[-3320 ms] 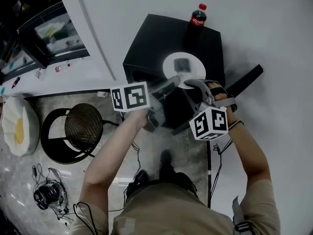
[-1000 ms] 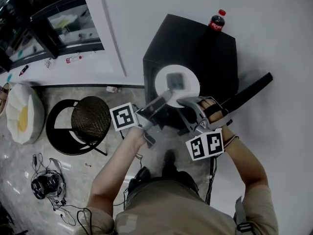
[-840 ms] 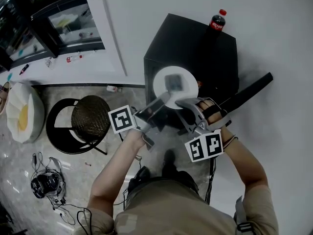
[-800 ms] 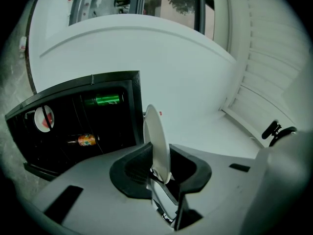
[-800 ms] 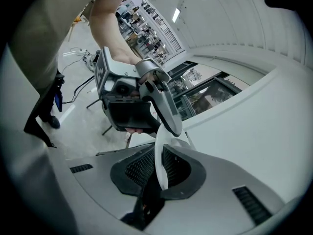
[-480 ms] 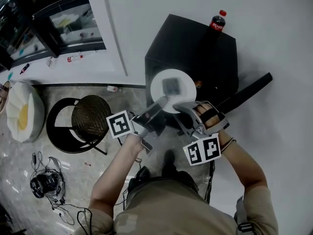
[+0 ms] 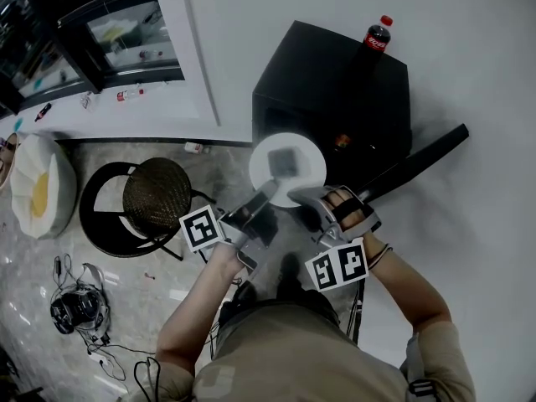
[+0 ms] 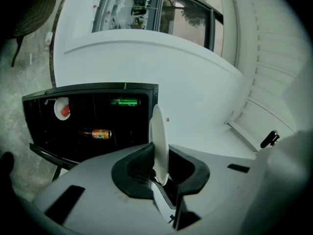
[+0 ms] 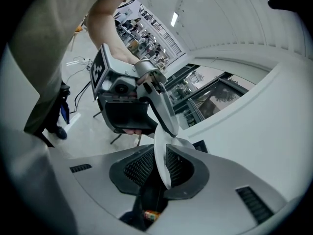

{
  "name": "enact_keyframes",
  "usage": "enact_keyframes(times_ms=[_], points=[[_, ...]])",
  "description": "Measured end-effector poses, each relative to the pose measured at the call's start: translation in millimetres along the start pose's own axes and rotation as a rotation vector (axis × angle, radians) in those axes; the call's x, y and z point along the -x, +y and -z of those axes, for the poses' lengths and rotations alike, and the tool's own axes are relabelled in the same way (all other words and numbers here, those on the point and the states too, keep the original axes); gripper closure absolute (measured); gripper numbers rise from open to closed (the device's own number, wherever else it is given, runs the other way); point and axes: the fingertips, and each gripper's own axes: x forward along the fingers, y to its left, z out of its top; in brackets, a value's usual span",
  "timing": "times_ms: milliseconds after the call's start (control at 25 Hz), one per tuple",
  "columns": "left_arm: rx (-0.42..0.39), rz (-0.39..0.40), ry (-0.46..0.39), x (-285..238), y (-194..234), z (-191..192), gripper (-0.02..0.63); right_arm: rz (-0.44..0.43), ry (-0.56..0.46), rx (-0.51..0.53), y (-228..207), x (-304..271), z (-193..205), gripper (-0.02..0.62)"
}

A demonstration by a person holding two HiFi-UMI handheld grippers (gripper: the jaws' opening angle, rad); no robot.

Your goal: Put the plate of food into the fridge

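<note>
A white plate (image 7: 287,167) with a grey square piece of food (image 7: 282,162) hangs in front of the small black fridge (image 7: 335,74), whose door (image 7: 419,162) stands open to the right. My left gripper (image 7: 270,189) holds the plate's near rim from the left, and its jaws have just been closing on that rim. My right gripper (image 7: 303,198) holds the rim beside it; its jaws have just opened a little with the rim still between them. In the left gripper view the plate (image 8: 159,141) stands edge-on before the open fridge (image 8: 88,121).
A cola bottle (image 7: 377,36) stands on top of the fridge. Inside are a lying bottle (image 8: 96,133) and a small dish (image 8: 61,108). A black round stool (image 7: 155,195) stands on the floor at the left, with cables and a headset (image 7: 79,316) nearer me.
The plate and both grippers have come toward me and lower, from over the fridge's top to just before its front edge. The left jaws have narrowed on the rim.
</note>
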Motion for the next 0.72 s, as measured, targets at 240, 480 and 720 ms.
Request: enact_keyframes(times_ms=[240, 480, 720], points=[[0.020, -0.034, -0.030, 21.0, 14.1, 0.0, 0.561, -0.009, -0.011, -0.071, 16.2, -0.9, -4.6, 0.496], [0.025, -0.065, -0.051, 39.3, 22.9, -1.5, 0.563, -0.027, -0.032, -0.183, 24.9, 7.2, -4.9, 0.463], [0.015, -0.072, -0.043, 49.4, 25.5, 2.6, 0.566, -0.055, -0.055, -0.397, 31.1, 16.0, -5.1, 0.462]])
